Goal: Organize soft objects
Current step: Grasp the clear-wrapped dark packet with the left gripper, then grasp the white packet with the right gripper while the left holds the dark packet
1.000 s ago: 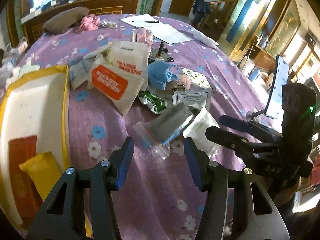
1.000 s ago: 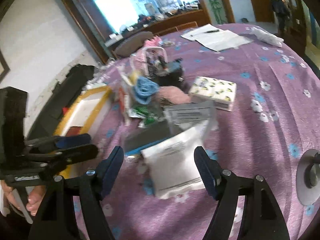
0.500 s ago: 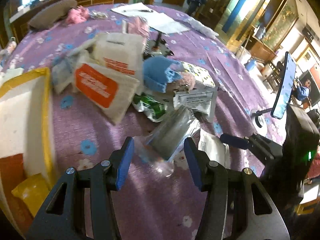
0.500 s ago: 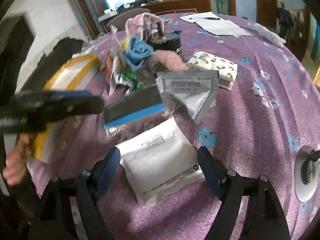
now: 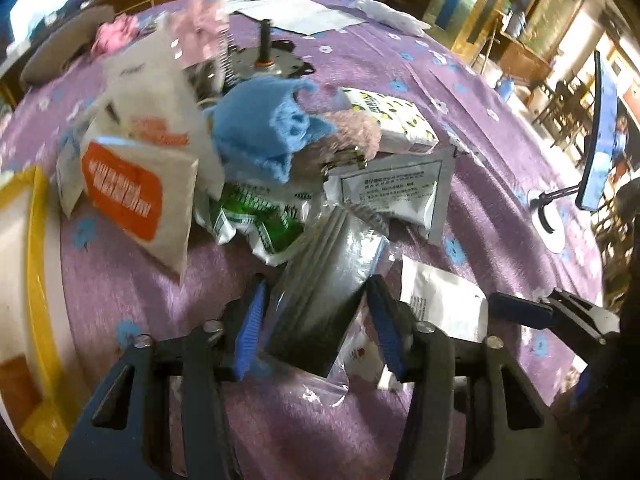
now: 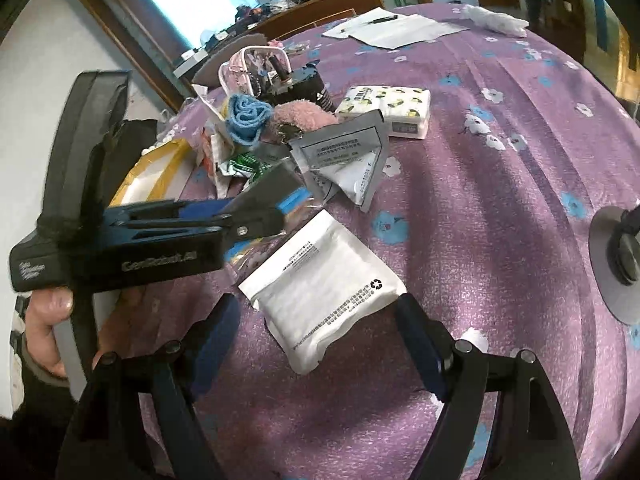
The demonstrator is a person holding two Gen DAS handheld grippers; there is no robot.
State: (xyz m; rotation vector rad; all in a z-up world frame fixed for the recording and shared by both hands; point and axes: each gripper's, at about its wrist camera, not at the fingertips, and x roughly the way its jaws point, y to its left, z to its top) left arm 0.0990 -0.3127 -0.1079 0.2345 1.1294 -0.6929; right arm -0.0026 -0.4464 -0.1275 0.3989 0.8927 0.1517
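Both pairs of jaws stand wide apart with nothing gripped. On the left gripper point(image 5: 314, 316) they straddle the dark grey packet in its clear plastic sleeve point(image 5: 324, 296), which lies between the blue pads on the purple flowered tablecloth point(image 5: 500, 128); whether either pad touches the sleeve I cannot tell. On the right gripper point(image 6: 316, 336) they bracket the flat white pouch point(image 6: 324, 284) lying just in front of them, apart from both fingers.

The grey packet looks light and fairly flat, stiffer through its dark core than at the loose transparent margin (that film is glossy, so probably slippery); a hold across the dark body, not the clear edge, seems the safer choice, since the film alone would likely crumple and slide out. The white pouch looks puffy and yielding; it should squash without harm, and pinching it across its width near the nearer edge would probably do.

Beyond both lies the rest of the heap: a blue knitted cloth point(image 5: 264, 132), a pink fluffy piece point(image 5: 356, 132), a silver foil sachet point(image 5: 396, 196), a green-printed wrapper point(image 5: 256, 220), an orange-labelled white bag point(image 5: 132, 196) and a lemon-patterned tissue pack point(image 5: 392, 120); a yellow-rimmed tray point(image 5: 40, 248) sits at the left, well apart from the grey packet.
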